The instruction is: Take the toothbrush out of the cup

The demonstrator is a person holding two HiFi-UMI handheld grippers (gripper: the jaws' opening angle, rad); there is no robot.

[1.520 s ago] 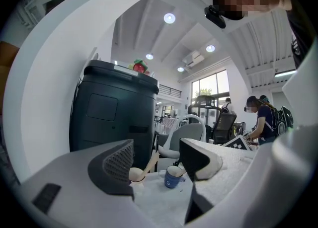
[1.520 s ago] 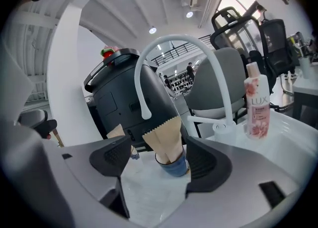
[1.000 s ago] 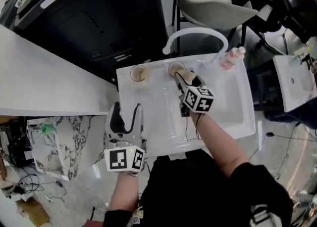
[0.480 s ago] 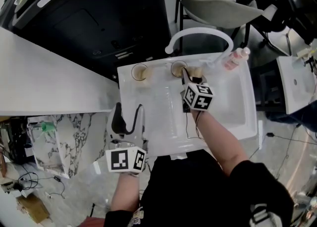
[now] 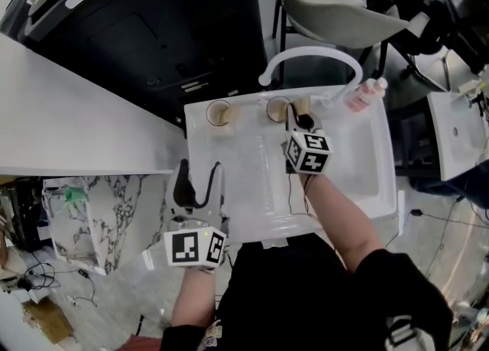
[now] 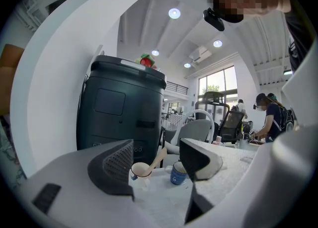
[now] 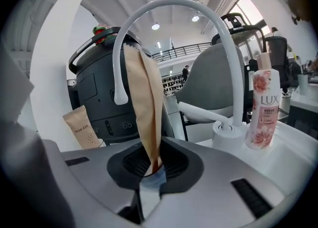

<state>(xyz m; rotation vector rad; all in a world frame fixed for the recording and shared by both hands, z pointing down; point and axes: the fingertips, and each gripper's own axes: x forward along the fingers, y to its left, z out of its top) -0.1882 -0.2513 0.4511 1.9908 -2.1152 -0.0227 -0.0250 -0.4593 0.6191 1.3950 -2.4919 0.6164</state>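
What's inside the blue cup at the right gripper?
A toothbrush in a tan sleeve stands up out of the blue cup. The right gripper has just closed its jaws on it above the rim. The jaws cover the cup's inside and the brush's lower end.

Sink (image 5: 359,181) and arched tap (image 5: 309,53): white. Toothbrush (image 7: 145,98): plain tan wrap. One cup (image 6: 177,174): blue with a small white mark. The other cup (image 6: 140,171): white outside, tan inside. Bottle (image 7: 262,113): pale pink, pink flower print, dark lettering. Tube (image 7: 82,128): beige, dark lettering, fine speckles. Bin (image 6: 121,108): black, with a red-and-green item (image 6: 145,61) on its lid. Counter (image 5: 69,128): white. Box (image 5: 92,216): white with grey marble veining. Sleeve (image 5: 397,288): black. Left gripper (image 6: 156,165): grey shell, black dotted pads (image 6: 118,160); its cube (image 5: 193,248) carries black squares on white.
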